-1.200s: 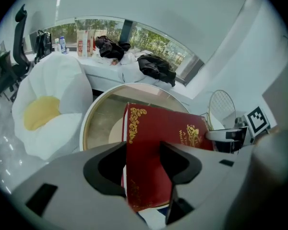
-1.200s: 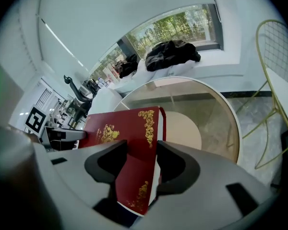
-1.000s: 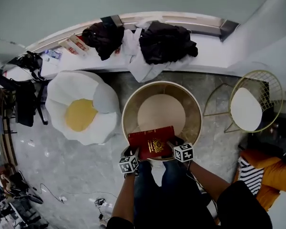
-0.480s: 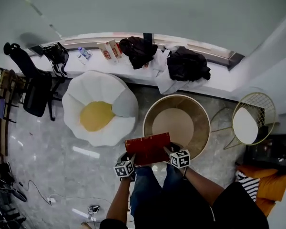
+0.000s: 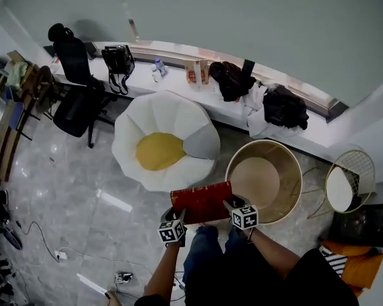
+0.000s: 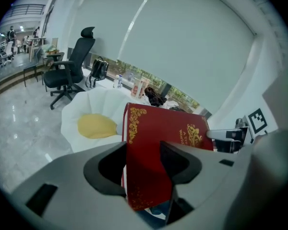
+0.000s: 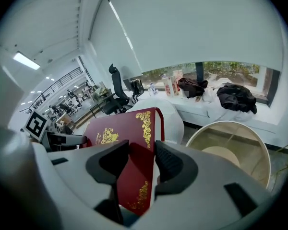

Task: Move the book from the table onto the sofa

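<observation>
Grey marble floor lies below; left claw and right claw each clamp the red book, its gold lettering unreadable.

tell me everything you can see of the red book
The red book is a closed hardcover with gold corner ornament and a gold emblem. It is held in the air, cover facing up, beside the table. The left claw and right claw clamp its opposite ends; the right one's jaws have just closed further on it.

No text can be read. The gold lettering on the red hardcover book is too small and blurred.
</observation>
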Demonstrator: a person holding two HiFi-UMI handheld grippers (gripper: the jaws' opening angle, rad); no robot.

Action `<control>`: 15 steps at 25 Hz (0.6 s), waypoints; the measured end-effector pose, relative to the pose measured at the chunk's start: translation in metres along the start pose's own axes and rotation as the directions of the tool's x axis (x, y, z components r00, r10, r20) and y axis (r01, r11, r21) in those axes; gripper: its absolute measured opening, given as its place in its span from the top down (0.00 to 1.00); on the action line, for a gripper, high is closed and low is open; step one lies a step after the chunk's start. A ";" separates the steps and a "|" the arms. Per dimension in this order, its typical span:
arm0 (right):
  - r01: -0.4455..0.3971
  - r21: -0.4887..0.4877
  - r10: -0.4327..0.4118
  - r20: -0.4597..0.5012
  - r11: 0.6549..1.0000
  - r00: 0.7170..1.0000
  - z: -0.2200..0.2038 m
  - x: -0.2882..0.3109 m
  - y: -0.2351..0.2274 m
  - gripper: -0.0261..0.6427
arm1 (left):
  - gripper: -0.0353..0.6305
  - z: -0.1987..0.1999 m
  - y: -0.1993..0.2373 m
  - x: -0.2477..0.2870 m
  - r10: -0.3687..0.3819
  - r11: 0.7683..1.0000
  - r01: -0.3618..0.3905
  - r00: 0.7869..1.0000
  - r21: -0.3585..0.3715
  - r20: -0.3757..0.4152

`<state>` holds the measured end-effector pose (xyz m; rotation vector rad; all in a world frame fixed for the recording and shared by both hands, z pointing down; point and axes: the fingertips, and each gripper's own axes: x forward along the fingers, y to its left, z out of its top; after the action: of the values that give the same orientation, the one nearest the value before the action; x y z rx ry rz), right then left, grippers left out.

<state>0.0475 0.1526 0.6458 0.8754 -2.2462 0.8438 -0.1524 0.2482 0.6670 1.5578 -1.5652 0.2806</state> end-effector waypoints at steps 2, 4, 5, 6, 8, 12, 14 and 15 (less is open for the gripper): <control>-0.016 -0.015 0.016 -0.009 1.000 1.000 0.006 0.011 0.022 0.68 | 0.60 0.005 0.021 -0.013 0.019 1.000 -0.019 1.000 -0.017 0.016; -0.033 -0.023 0.032 -0.018 0.999 0.999 0.009 0.019 0.042 0.68 | 0.60 0.007 0.038 -0.025 0.035 0.999 -0.034 0.999 -0.033 0.025; -0.042 -0.027 0.042 -0.022 0.999 0.999 0.012 0.024 0.051 0.68 | 0.60 0.010 0.047 -0.029 0.042 0.998 -0.041 0.999 -0.037 0.030; -0.052 -0.032 0.051 -0.025 0.998 0.998 0.015 0.030 0.058 0.68 | 0.60 0.014 0.054 -0.033 0.048 0.998 -0.047 0.998 -0.042 0.035; -0.067 -0.042 0.065 -0.033 0.997 0.997 0.023 0.041 0.067 0.68 | 0.60 0.020 0.064 -0.036 0.060 0.997 -0.057 0.997 -0.056 0.040; -0.091 -0.068 0.088 -0.044 0.994 0.995 0.039 0.061 0.078 0.68 | 0.60 0.033 0.082 -0.038 0.080 0.994 -0.076 0.996 -0.080 0.047; -0.105 -0.073 0.103 -0.043 0.992 0.994 0.053 0.073 0.083 0.68 | 0.60 0.046 0.092 -0.035 0.090 0.993 -0.085 0.995 -0.084 0.051; -0.110 -0.071 0.107 -0.042 0.991 0.993 0.059 0.079 0.084 0.68 | 0.60 0.053 0.096 -0.034 0.093 0.992 -0.088 0.994 -0.086 0.050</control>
<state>-0.0793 0.1297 0.6345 0.7032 -2.2926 0.8142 -0.2659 0.2524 0.6522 1.4430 -1.6715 0.2218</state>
